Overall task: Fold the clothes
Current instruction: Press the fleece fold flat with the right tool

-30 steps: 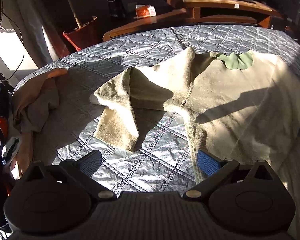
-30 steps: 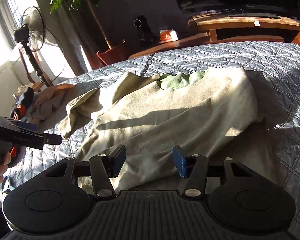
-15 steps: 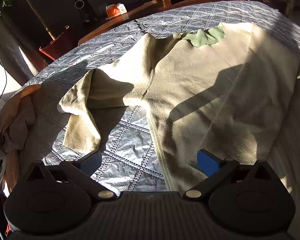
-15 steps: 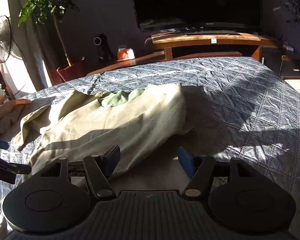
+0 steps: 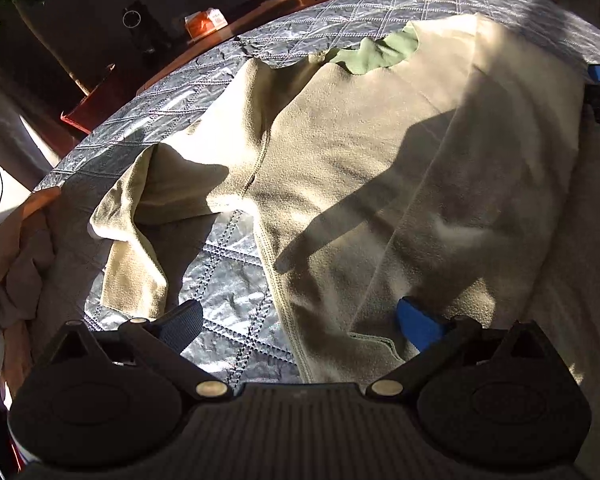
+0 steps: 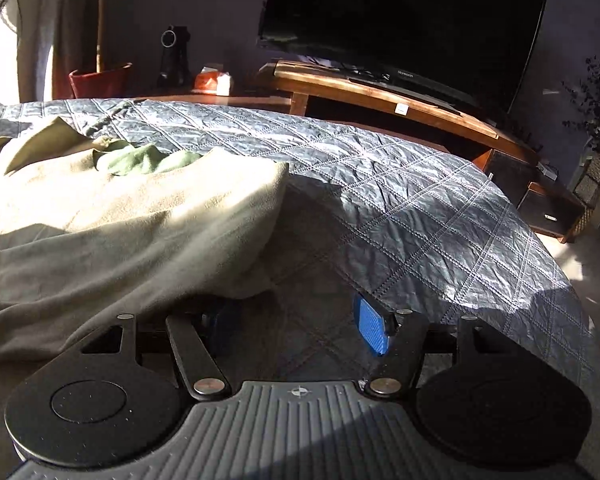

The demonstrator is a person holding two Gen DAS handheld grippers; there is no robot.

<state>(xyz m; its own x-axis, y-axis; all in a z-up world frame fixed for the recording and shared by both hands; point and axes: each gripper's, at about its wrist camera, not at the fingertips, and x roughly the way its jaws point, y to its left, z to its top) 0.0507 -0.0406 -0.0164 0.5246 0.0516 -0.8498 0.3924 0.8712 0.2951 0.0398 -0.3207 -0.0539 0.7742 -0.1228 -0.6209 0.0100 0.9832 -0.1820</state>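
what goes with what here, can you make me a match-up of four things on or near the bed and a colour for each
Things:
1. fleece top
2. collar lining
3. quilt
4. plant pot

Colours:
A. red
B. shiny grey-blue
C. green
D. pale cream-yellow

Pairs: 1-D, 2-C, 3-B, 4-A
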